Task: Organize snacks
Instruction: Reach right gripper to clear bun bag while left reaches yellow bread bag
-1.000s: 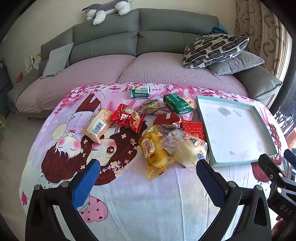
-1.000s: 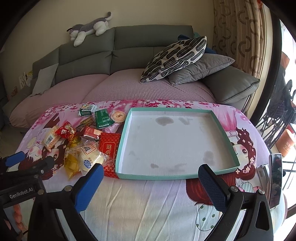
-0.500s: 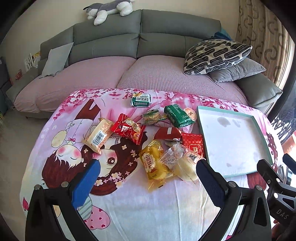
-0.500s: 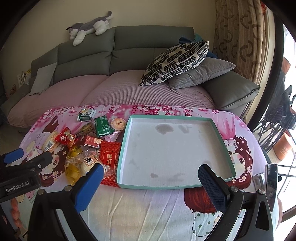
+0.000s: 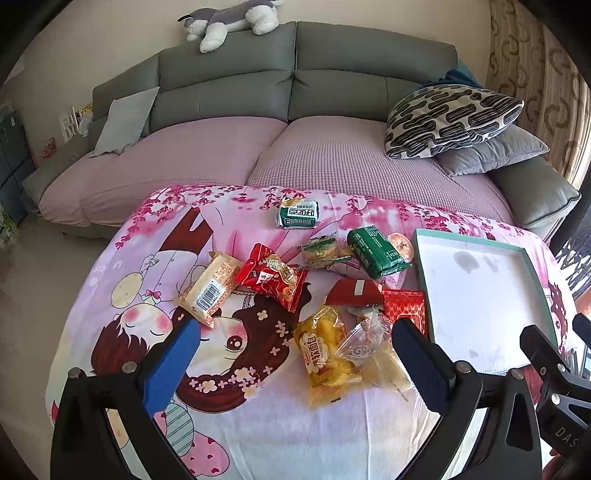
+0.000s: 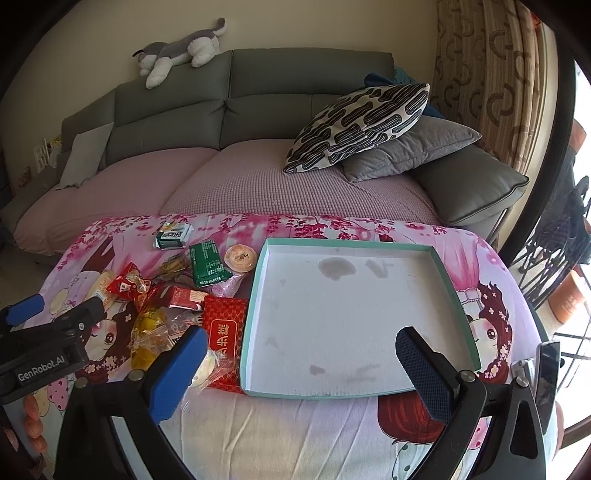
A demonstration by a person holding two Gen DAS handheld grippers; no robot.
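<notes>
Several snack packets lie in a loose pile on a pink cartoon-print cloth: a yellow bread bag, a red crinkly packet, a beige barcode bar, a dark green pack and a green-white pack. To their right sits a white tray with a teal rim, nothing in it. My left gripper hangs open above the near side of the pile. My right gripper is open over the tray's near edge. Neither holds anything.
A grey sofa with a mauve cover runs behind the table. A patterned cushion and a grey one lie at its right end, a plush dog on the backrest. A phone-like object sits near the table's right edge.
Both grippers have pulled back and risen slightly, so the table and snacks sit lower and smaller in view. No snack has moved; both stay open.
</notes>
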